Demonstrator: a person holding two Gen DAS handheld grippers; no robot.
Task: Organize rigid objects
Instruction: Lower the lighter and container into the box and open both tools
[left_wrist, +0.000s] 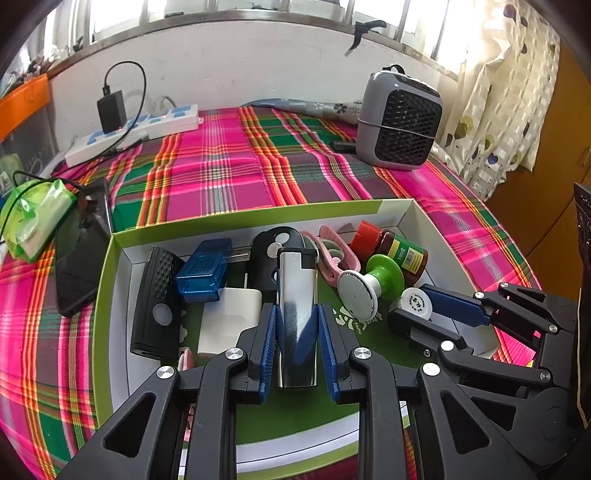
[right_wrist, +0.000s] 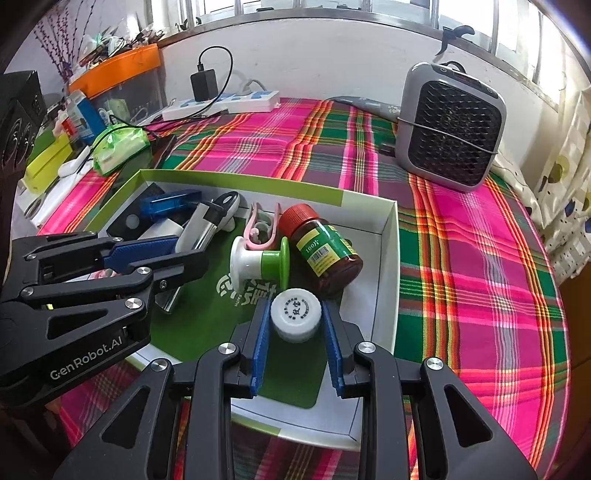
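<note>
A green-rimmed white box lies on the plaid cloth and holds several small objects. My left gripper is shut on a shiny silver lighter, held over the box's middle; it also shows in the right wrist view. My right gripper is shut on a small white round bottle over the box's right part; that bottle shows in the left wrist view. In the box lie a brown bottle with a red cap, a green and white spool, a pink clip, a blue case and a black remote.
A grey fan heater stands at the back right. A white power strip with a black charger lies at the back. A phone and a green packet lie left of the box. Clutter fills the far left edge.
</note>
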